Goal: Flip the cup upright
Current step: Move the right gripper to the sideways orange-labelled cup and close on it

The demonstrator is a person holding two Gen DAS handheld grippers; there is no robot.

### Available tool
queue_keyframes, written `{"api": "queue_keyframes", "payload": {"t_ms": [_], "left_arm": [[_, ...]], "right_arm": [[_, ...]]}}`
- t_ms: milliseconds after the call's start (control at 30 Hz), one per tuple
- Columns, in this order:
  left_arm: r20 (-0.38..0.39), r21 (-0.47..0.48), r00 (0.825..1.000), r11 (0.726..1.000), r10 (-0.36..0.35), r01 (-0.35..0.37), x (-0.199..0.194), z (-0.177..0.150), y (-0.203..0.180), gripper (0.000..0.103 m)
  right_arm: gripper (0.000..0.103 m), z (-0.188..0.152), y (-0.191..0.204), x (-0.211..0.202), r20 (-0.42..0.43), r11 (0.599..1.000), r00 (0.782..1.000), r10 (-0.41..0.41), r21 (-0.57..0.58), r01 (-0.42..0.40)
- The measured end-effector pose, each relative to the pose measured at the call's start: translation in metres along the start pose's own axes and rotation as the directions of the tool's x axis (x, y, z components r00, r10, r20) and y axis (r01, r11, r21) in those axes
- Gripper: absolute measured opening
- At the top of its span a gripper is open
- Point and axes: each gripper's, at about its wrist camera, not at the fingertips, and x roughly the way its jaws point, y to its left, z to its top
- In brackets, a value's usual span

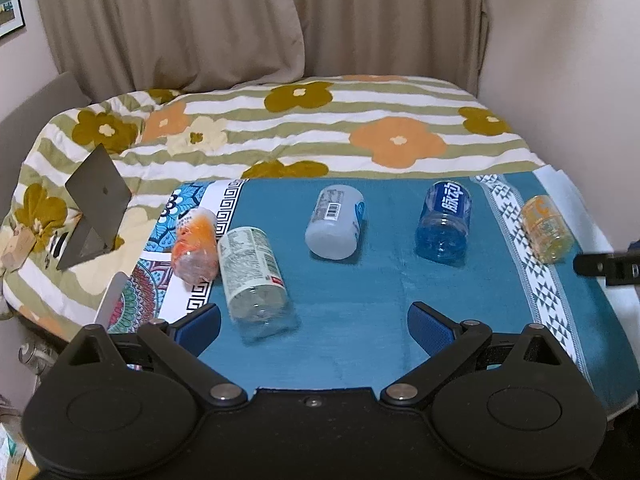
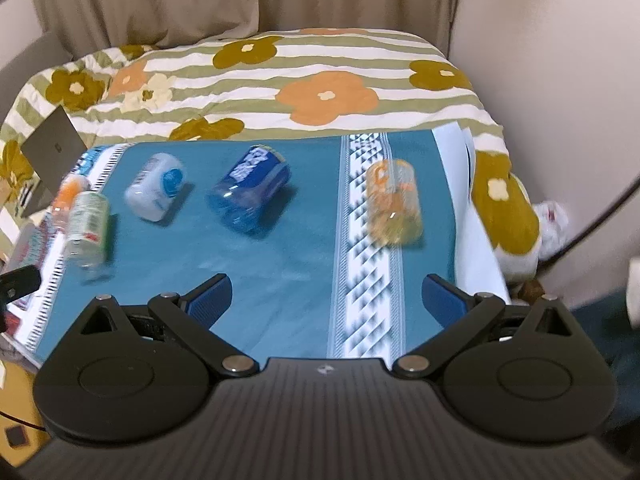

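Observation:
Several plastic cups lie on their sides on a teal cloth (image 1: 360, 280): an orange-red one (image 1: 195, 246), a clear one with a white label (image 1: 254, 280), a white one (image 1: 335, 222), a blue one (image 1: 443, 224) and a yellow-orange one (image 1: 547, 229). My left gripper (image 1: 314, 326) is open and empty, just before the clear cup. My right gripper (image 2: 326, 300) is open and empty, hovering near the front edge, with the yellow-orange cup (image 2: 394, 202) ahead to the right and the blue cup (image 2: 250, 192) ahead to the left. The right wrist view is blurred.
The cloth (image 2: 280, 248) lies on a bed with a floral striped quilt (image 1: 320, 120). A grey tablet on a stand (image 1: 94, 208) sits at the left. Curtains (image 1: 240, 20) hang behind, and a wall (image 2: 560, 80) closes the right. The other gripper's tip (image 1: 608, 266) shows at the right edge.

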Motion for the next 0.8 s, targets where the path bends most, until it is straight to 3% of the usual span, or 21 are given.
{"api": "queue_keyframes", "payload": {"t_ms": [433, 800], "left_arm": [[-0.068, -0.018, 0.997, 0.999, 0.04, -0.041, 0.05, 0.012, -0.045, 0.101], [-0.112, 0.001, 0.994, 1.0, 0.016, -0.016, 0.081, 0.019, -0.072, 0.101]], "right_arm": [[0.103, 0.048, -0.055, 0.11, -0.093, 0.993, 0.995, 0.036, -0.112, -0.046], [0.09, 0.056, -0.065, 0.154, -0.155, 0.987, 0.986, 0.064, -0.134, -0.085]]}}
